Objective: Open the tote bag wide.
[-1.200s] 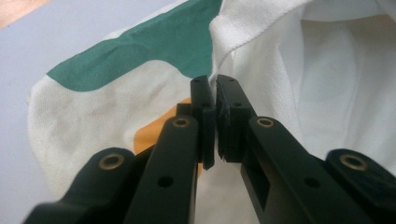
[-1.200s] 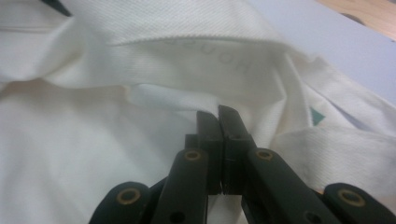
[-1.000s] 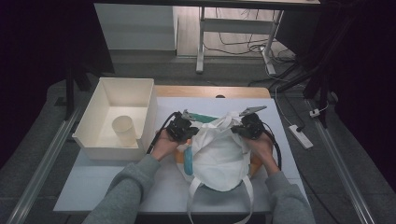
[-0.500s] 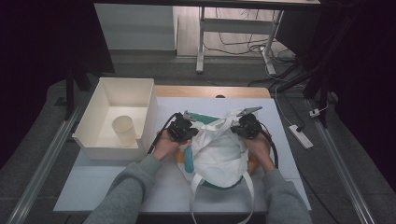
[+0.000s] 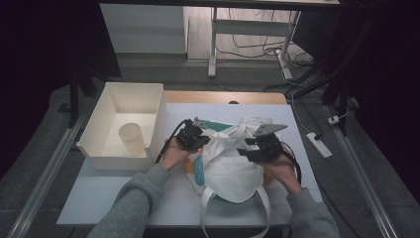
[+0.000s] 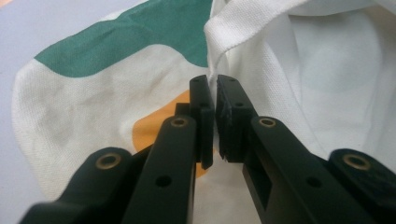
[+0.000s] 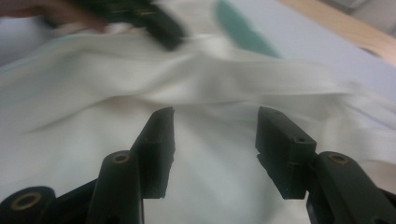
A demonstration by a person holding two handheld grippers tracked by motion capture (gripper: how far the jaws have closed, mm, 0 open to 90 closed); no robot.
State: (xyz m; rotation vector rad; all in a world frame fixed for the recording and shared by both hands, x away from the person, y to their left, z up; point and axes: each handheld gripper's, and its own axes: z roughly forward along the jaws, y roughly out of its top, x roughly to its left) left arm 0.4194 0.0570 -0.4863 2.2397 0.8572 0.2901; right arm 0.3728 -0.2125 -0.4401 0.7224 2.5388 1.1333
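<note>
The bag (image 5: 230, 163), white cloth with green and orange patches, lies crumpled in the middle of the table (image 5: 99, 198), its straps trailing toward the near edge. The left gripper (image 5: 198, 141) has its jaws pressed together on the bag's hem, a fold of white cloth caught between the pads; in the left gripper view (image 6: 214, 93) the seam runs straight into the nip. The right gripper (image 5: 250, 151) hovers over the bag's right side, its jaws spread with nothing between them (image 7: 212, 135); they have just been opening, and only loose cloth lies below.

The step in hand looks like re-gripping: one side of the mouth is pinned while the other hand looks for a new hold, probably to spread or fold the bag. The next move calls for bringing the right jaws down onto the opposite hem or a strap and closing on a single layer, not a bunched wad, while the left keeps its pinch steady.

A white bin (image 5: 126, 124) with a cup (image 5: 131, 138) inside sits at the table's left edge, well apart from the work.
</note>
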